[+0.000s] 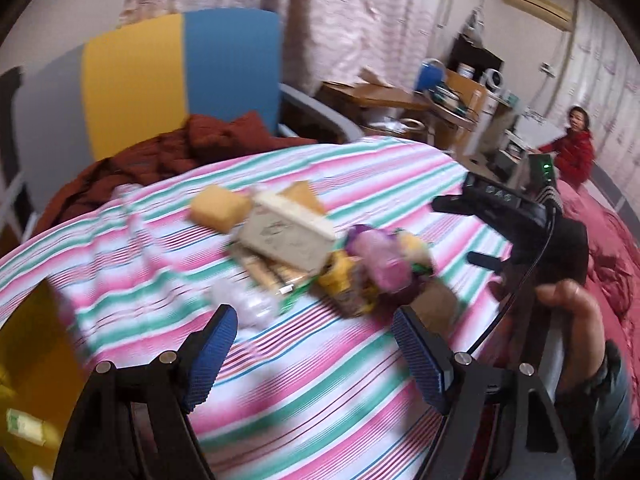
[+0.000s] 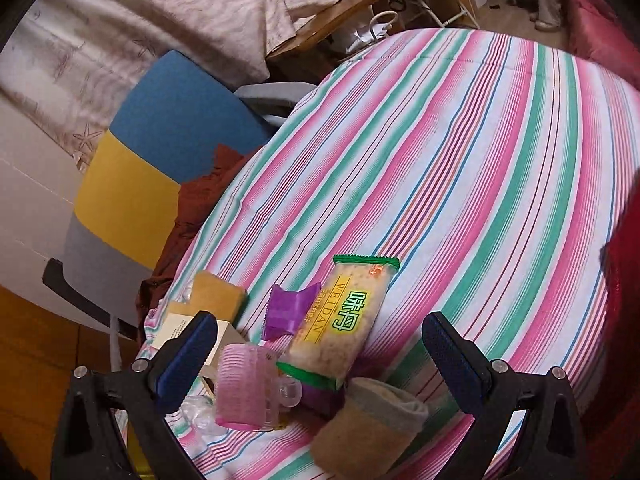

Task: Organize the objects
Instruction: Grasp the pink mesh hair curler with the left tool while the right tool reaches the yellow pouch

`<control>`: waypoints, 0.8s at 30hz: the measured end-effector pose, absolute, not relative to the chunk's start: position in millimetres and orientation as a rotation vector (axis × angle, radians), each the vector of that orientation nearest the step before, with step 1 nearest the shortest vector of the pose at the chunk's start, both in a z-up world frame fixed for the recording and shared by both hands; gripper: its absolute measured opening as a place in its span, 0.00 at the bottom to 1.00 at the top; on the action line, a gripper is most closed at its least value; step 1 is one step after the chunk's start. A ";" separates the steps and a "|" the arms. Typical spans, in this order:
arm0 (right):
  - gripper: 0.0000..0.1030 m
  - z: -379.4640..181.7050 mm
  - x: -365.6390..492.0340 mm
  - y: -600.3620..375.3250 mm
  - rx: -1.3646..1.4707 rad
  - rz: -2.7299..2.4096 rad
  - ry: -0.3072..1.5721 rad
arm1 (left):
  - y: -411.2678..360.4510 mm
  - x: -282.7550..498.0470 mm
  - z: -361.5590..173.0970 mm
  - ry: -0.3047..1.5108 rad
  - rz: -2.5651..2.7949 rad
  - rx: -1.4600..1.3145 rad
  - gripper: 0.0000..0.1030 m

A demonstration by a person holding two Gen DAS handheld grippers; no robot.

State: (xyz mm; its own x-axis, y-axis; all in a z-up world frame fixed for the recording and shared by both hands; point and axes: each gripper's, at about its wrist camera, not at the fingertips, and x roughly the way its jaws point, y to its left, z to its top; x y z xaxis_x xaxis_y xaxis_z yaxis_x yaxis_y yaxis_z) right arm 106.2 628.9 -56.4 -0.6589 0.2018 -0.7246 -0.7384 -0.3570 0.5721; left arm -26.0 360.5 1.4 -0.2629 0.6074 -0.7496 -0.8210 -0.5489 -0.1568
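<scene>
Both claws gape wide and hold nothing: the left claw (image 1: pixel 316 344) and right claw (image 2: pixel 320 364) hover over a striped bedspread (image 2: pixel 460 160). Near the right claw lies a cracker packet (image 2: pixel 344 320) printed "WEIDAN", beside a pink hair roller (image 2: pixel 244 384) and a purple wrapper (image 2: pixel 288 312).

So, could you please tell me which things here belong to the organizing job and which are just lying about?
For the job: cracker packet, pink hair roller, purple wrapper, yellow sponge, beige box.
Lying about: chair, maroon blanket, desk.
</scene>
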 end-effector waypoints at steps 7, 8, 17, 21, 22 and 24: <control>1.00 -62.4 111.8 633.7 -0.719 2.036 1.362 | 429.1 -28.0 -14.1 0.369 1.803 -1.019 0.69; 1.00 -62.6 111.5 634.9 -0.719 2.037 1.367 | 440.9 -28.9 -19.8 0.392 1.791 -1.031 0.68; 1.00 -62.9 108.2 636.0 -0.736 2.054 1.368 | 489.1 -30.4 -58.4 0.499 1.731 -1.079 0.44; 1.00 -61.2 103.5 634.1 -0.737 2.093 1.368 | 467.0 -24.7 -57.6 0.474 1.746 -1.028 0.35; 1.00 -60.1 101.3 632.5 -0.739 2.116 1.368 | 460.1 -22.9 -55.4 0.468 1.757 -1.010 0.35; 1.00 -57.6 95.6 628.8 -0.750 2.166 1.364 | 436.8 -18.1 -50.1 0.433 1.751 -0.977 0.35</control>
